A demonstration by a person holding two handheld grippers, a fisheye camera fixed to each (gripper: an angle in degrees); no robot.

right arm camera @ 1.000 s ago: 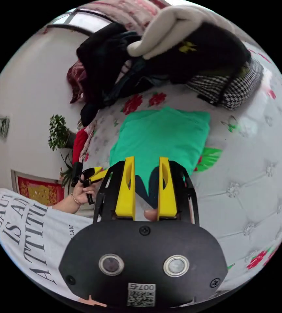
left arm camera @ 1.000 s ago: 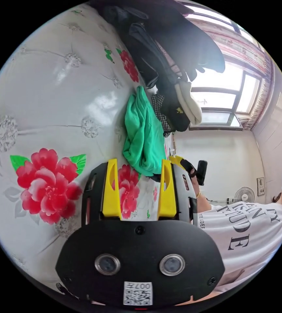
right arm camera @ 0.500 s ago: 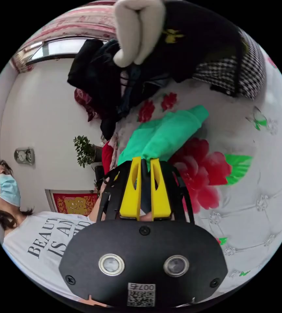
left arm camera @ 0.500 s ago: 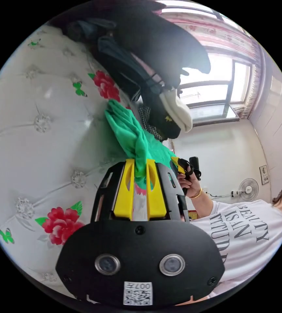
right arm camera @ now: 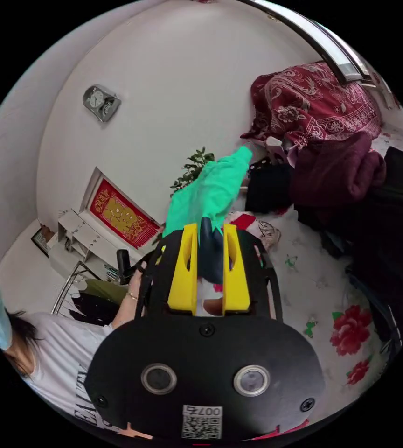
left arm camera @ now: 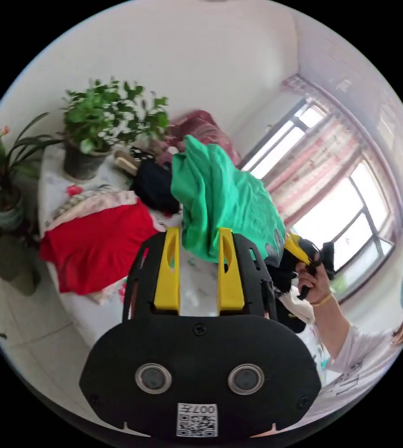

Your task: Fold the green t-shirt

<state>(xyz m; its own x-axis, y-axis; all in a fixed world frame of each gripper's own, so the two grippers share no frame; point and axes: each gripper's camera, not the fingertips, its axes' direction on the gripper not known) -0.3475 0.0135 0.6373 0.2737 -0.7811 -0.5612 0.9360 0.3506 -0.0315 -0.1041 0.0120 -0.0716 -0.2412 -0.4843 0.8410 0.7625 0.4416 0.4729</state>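
Note:
The green t-shirt (left arm camera: pixel 211 196) hangs bunched in the air above the bed, off the cover. My left gripper (left arm camera: pixel 198 249) is shut on a thick fold of it, the fabric filling the gap between the yellow jaws. In the right gripper view the green t-shirt (right arm camera: pixel 211 193) stretches away from my right gripper (right arm camera: pixel 209 242), which is shut on a shaded edge of it. The right gripper (left arm camera: pixel 299 249) also appears in the left gripper view, held by a hand at the shirt's far end.
The bed (right arm camera: pixel 313 289) with its white floral cover lies below. A red garment (left arm camera: pixel 94 242) and potted plants (left arm camera: pixel 108 116) are at one end. A dark clothes pile (right arm camera: pixel 388 224) and maroon blanket (right arm camera: pixel 313 102) sit by the window (left arm camera: pixel 346 200). A person in a white t-shirt (right arm camera: pixel 57 350) stands close.
The left gripper, open a second ago, has shut on the shirt. Both grippers have lifted the shirt off the bed, and both views have swung up toward the walls.

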